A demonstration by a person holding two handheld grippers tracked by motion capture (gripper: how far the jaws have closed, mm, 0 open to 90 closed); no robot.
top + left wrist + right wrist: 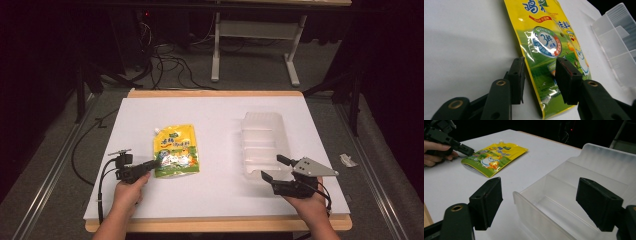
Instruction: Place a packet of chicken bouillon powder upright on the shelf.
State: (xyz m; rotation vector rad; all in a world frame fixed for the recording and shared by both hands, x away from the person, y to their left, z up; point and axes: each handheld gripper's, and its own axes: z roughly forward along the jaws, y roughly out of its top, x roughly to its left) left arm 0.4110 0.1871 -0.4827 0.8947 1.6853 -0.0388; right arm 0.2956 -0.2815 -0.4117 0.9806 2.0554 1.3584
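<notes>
The glossy yellow and green spouted pouch (174,151) lies flat on the white table (220,195), left of centre in the high view, its small cap toward the upper left of the frame; it looks soft, light and slick, likely to sag and slide, so the flat sealed edge near its bottom corner seems the best hold. The left tool (539,78) stands at that lower left corner, its black jaws spread with the pouch edge running between them, neither pad plainly pressing it; no grip yet. The right tool (537,203), jaws spread wide and holding nothing, hovers at the near end of the clear plastic divided tray (262,142), right of centre, well apart from the pouch.
</notes>
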